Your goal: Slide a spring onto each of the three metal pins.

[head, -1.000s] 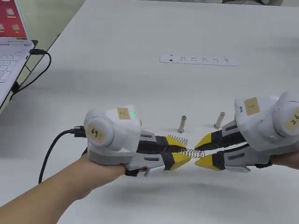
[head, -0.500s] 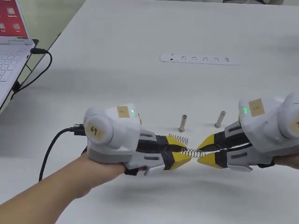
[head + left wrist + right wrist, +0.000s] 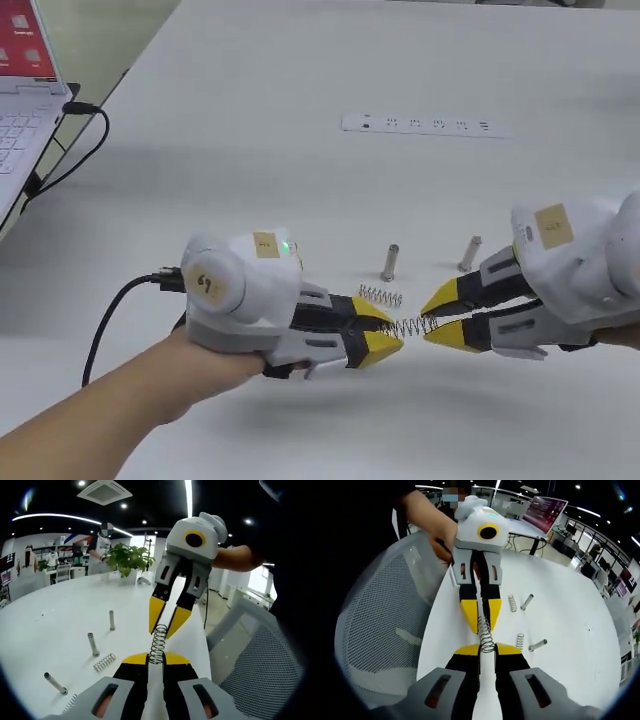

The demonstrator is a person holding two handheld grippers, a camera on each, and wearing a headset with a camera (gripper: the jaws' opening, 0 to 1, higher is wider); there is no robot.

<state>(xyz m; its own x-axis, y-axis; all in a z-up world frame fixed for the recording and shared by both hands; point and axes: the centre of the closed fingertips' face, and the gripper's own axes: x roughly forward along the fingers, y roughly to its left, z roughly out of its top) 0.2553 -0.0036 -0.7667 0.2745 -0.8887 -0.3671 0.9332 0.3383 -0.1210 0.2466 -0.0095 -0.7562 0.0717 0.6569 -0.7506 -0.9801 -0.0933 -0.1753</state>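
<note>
A thin wire spring (image 3: 410, 326) hangs just above the white table (image 3: 250, 130), stretched between my two grippers. My left gripper (image 3: 383, 332) is shut on its left end, seen as the lower end of the spring (image 3: 158, 644) in the left gripper view. My right gripper (image 3: 437, 316) pinches the other end, with the spring (image 3: 485, 635) between its yellow tips. A second spring (image 3: 380, 296) lies on the table just behind. Two metal pins (image 3: 390, 262) (image 3: 470, 254) stand beyond it. A third pin (image 3: 54, 683) shows in the left gripper view.
A white power strip (image 3: 425, 126) lies further back on the table. A laptop (image 3: 20, 90) with a black cable (image 3: 75, 160) sits at the left edge. A mesh chair (image 3: 380, 610) stands by the table's near side. Another spring (image 3: 70, 702) lies by the third pin.
The right gripper's jaws have narrowed onto the spring's end and it has risen slightly. The left gripper keeps its hold and has barely moved.
</note>
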